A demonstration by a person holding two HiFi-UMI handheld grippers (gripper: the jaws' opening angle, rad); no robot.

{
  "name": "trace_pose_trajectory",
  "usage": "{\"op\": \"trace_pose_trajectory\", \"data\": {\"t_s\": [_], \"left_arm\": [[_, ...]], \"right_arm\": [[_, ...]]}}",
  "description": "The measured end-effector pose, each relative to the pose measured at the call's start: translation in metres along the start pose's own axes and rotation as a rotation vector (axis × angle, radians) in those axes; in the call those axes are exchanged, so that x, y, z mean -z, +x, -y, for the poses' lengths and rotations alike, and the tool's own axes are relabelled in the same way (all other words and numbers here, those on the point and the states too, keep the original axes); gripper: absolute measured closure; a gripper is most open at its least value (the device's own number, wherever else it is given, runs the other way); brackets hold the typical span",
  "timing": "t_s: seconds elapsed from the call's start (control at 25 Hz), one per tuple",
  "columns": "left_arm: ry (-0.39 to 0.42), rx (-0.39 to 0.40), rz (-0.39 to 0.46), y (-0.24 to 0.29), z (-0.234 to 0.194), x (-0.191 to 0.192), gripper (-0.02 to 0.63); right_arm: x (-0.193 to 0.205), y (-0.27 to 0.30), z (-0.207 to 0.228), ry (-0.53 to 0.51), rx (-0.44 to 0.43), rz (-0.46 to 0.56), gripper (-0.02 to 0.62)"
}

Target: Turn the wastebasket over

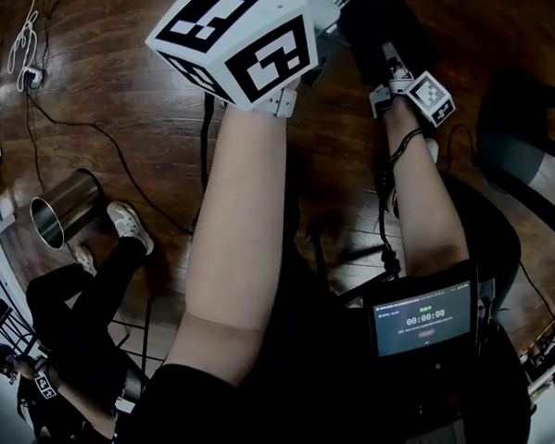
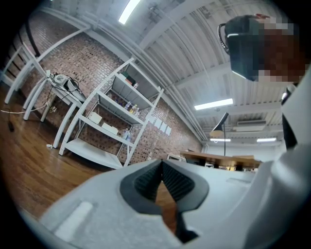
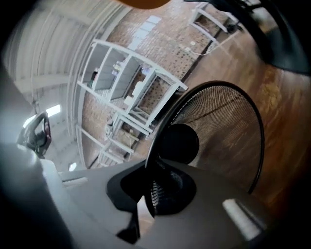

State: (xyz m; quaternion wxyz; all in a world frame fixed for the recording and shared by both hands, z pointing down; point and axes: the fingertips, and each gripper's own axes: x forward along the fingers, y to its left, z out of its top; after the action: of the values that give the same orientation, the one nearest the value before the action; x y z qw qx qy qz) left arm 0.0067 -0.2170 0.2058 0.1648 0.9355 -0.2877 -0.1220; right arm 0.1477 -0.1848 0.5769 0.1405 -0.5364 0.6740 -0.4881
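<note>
right claw [image 3: 149,181]: pinching basket [image 3: 221,131] rim, basket tilting above the floor | left claw [image 2: 161,165]: closed, holding nothing | risk: thin mesh rim slipping out while turning, basket dropping

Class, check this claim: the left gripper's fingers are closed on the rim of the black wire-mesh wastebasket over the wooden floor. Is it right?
No. It is the right gripper whose fingers are closed on the rim of the black wire-mesh wastebasket over the wooden floor, as the right gripper view shows. The left gripper is shut on nothing.
</note>
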Motion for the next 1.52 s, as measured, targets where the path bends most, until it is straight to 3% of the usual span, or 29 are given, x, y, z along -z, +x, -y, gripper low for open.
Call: {"op": "trace_pose_trajectory", "data": {"t_s": [0.36, 0.56, 0.72, 0.84, 1.0, 1.2, 1.28, 1.32, 1.52], "left_arm": [[0.013, -0.026, -0.008, 0.004, -0.007, 0.005, 0.603], [0.033, -0.076, 0.017, -0.001, -0.016, -0.001, 0.603], [0.028, -0.081, 0.02, -0.002, -0.019, -0.002, 0.603], [0.009, -0.06, 0.021, 0.002, -0.016, 0.0, 0.603], [0.004, -0.06, 0.022, 0.001, -0.015, 0.0, 0.603], [-0.007, -0.04, 0.016, 0.0, -0.014, 0.001, 0.603], [-0.009, -0.039, 0.009, -0.001, -0.014, 0.002, 0.603], [-0.01, -0.04, 0.01, -0.001, -0.014, 0.002, 0.603], [-0.011, -0.035, 0.024, 0.001, -0.008, -0.005, 0.603]], "right_arm": [[-0.02, 0.003, -0.004, -0.59, 0.088, -0.481, 0.586], [0.004, 0.01, -0.003, -1.046, 0.091, -0.807, 0.58], [0.032, 0.009, -0.003, -1.478, 0.062, -1.078, 0.578], [0.053, 0.003, 0.001, -1.7, 0.039, -1.24, 0.578], [0.082, -0.014, 0.02, -1.736, 0.004, -1.36, 0.58], [0.079, -0.015, 0.022, -1.74, -0.001, -1.338, 0.577], [0.08, -0.014, 0.013, -1.754, -0.027, -1.318, 0.524], [0.08, -0.015, 0.007, -1.739, -0.043, -1.304, 0.487], [0.069, -0.031, -0.022, -1.501, -0.075, -1.208, 0.48]]}}
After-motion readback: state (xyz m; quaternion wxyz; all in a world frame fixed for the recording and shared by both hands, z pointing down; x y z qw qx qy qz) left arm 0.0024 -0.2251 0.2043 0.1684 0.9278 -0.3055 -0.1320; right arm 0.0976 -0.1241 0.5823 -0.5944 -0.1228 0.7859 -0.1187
